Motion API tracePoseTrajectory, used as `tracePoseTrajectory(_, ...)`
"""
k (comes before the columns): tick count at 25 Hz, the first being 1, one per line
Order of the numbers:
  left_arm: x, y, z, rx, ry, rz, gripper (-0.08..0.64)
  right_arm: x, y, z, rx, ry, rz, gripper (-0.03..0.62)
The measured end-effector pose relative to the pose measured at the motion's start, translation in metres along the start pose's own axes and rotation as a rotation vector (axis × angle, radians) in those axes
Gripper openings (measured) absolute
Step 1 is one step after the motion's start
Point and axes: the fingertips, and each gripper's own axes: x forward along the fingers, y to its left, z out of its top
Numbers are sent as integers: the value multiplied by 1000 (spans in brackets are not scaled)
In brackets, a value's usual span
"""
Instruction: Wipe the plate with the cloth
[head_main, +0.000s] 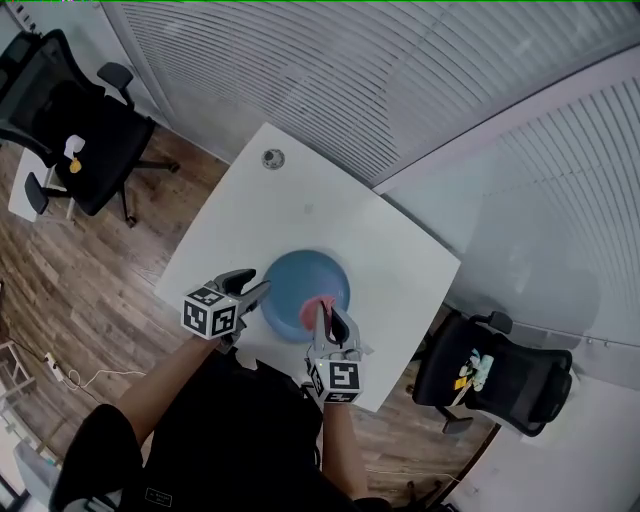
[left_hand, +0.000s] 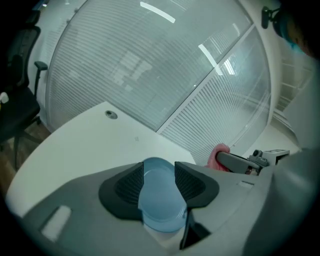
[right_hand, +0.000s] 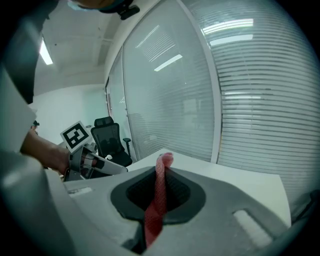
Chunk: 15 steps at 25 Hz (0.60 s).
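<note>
The blue plate (head_main: 295, 275) lies flat on the white table (head_main: 300, 190). At the plate's left rim is the left gripper (head_main: 257, 287), its jaws spread wide and pinching nothing (the plate only shows through the gap between them in the left gripper view). Over the plate's near rim, the right gripper (head_main: 326, 312) has its jaws clamped on the pink cloth (head_main: 318, 301), a thin fold standing up between the pads.
</note>
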Motion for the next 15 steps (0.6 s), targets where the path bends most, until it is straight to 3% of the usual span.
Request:
tracePoseTrajectory(9,-51,-93,45,274,-247,-137,84,-45,0,42,19,-159,-82,18)
tracePoseTrajectory(11,-58,-109,48,331,-283,-165,7,-53,4,48,7,-179,-82,18)
tracePoseTrajectory(15,-62,-115,47,395,-307,-141,2,-66,9,53,-17,-206,-99,18)
